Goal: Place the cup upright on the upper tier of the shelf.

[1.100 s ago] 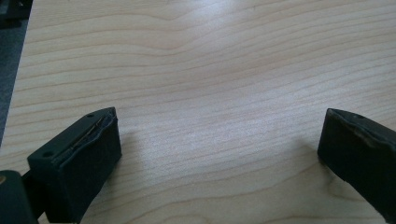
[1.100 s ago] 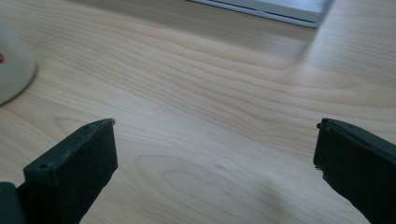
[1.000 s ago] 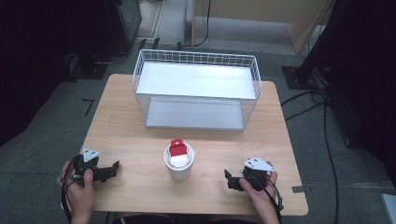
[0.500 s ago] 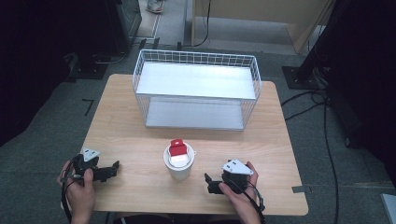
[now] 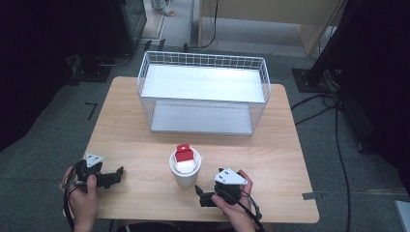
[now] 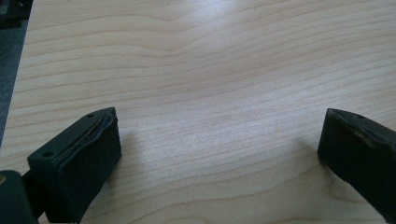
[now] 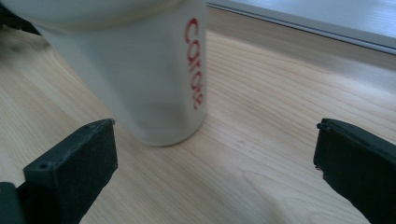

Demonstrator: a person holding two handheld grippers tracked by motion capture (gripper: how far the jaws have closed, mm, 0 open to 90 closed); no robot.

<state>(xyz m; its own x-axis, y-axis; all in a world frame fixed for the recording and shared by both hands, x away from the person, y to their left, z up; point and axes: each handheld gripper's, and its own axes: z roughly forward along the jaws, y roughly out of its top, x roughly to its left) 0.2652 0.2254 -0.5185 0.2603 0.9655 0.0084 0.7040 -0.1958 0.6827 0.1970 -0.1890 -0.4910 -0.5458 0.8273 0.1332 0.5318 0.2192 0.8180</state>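
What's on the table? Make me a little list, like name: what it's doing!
table: light wood
basket: white wire, at the far side
cup: white, upright, red letters on its side
red and white thing: sticking out of the cup
left claw: open, over bare wood, away from the cup
right claw: open, close beside the cup, not touching it

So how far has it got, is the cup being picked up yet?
Not yet. Nothing looks done: the white cup, with a red and white thing in it, stands on the table in front of the wire basket. In hand: the right gripper is open beside the cup, jaws apart and not touching it. The left gripper is open over bare wood. Closing on the cup is probably next.
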